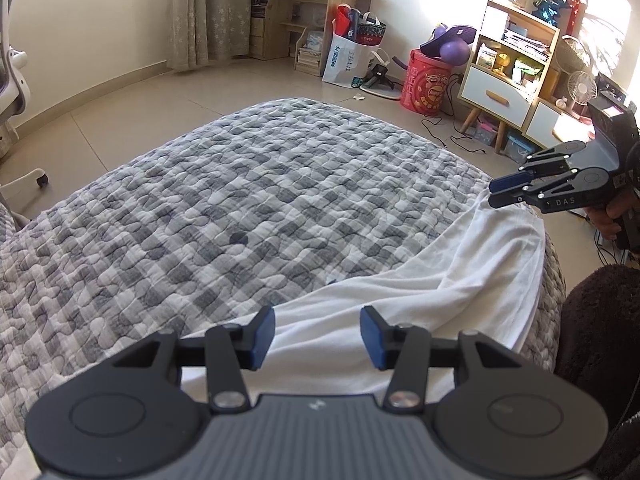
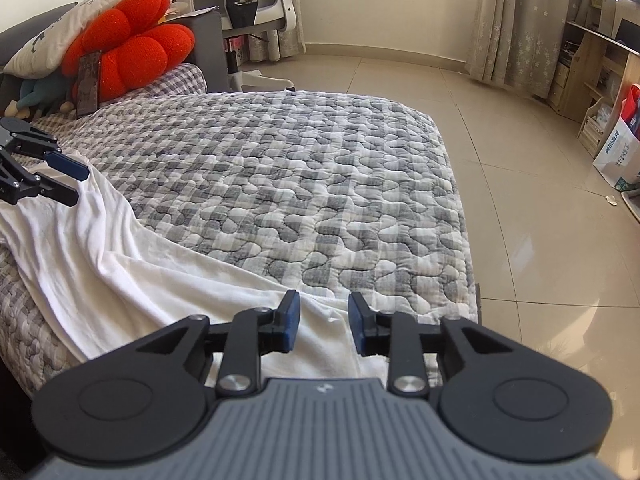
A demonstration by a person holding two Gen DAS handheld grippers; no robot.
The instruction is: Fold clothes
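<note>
On the quilt (image 1: 240, 184), white garment (image 1: 460, 280)

The left claw (image 1: 317, 338) hangs with its blue pads (image 1: 264, 336) apart over a white garment (image 1: 460, 276), which lies rumpled along the near edge of a bed covered by a grey and white checked quilt (image 1: 248, 184); nothing is pinched between the pads. At the right edge the right claw (image 1: 505, 191), held in a hand (image 1: 612, 216), points left with its tips just at the garment's far corner, and whether they touch the cloth cannot be told. Beyond the bed lie a tiled floor (image 1: 120, 104), a red drum (image 1: 426, 82) with a purple ball (image 1: 454, 53) on it, a white paper bag (image 1: 346, 60) and a wooden shelf unit (image 1: 510, 64).
</note>
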